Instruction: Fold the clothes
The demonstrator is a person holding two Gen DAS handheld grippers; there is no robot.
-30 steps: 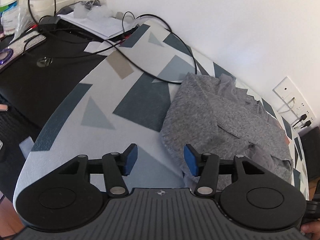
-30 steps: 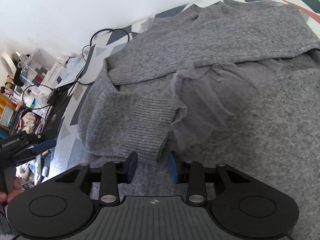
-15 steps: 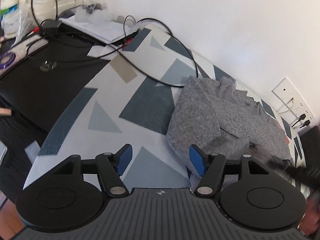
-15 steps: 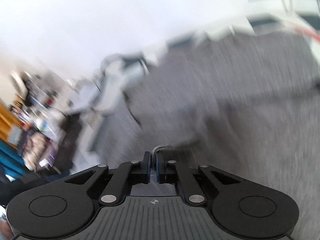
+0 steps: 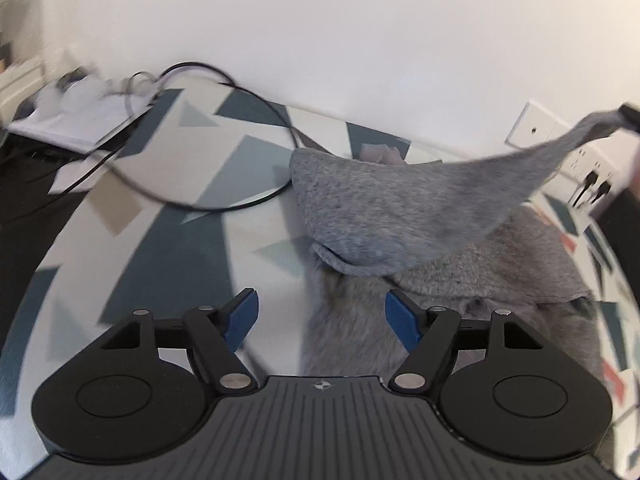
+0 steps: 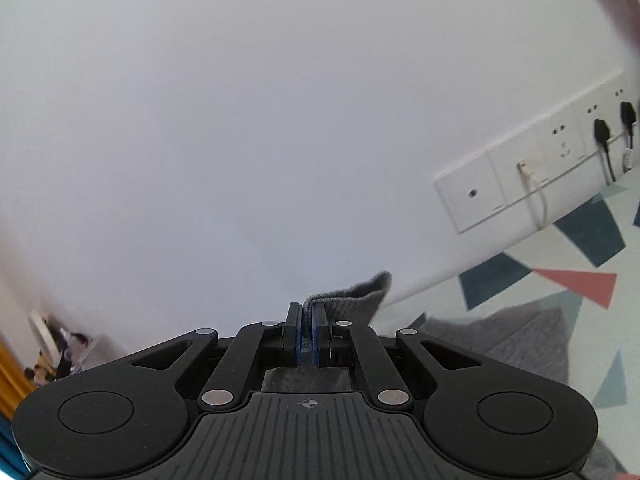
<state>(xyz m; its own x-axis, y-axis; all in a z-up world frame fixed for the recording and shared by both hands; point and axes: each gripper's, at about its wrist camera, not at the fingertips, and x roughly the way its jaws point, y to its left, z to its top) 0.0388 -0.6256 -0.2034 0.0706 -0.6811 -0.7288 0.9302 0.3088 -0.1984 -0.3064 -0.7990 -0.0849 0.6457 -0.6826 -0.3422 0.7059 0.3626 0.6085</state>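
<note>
A grey knit sweater (image 5: 400,208) lies on the patterned cloth (image 5: 192,208) with triangles. One sleeve is stretched up and to the right, its cuff held at the frame's right edge by my right gripper (image 5: 630,118). In the right wrist view that gripper (image 6: 305,340) is shut on the ribbed cuff (image 6: 352,294), high above the surface and facing the wall. My left gripper (image 5: 322,318) is open, low over the sweater's near edge, with nothing between its blue pads (image 5: 402,320).
A black cable (image 5: 240,92) loops over the cloth behind the sweater. Papers and clutter (image 5: 76,120) sit at the far left on a dark desk. Wall sockets (image 6: 560,156) with plugs line the wall at the right.
My right gripper closed on the sleeve cuff and lifted it up and to the right, away from the sweater body. My left gripper moved right, over the sweater's edge, and stayed open.
</note>
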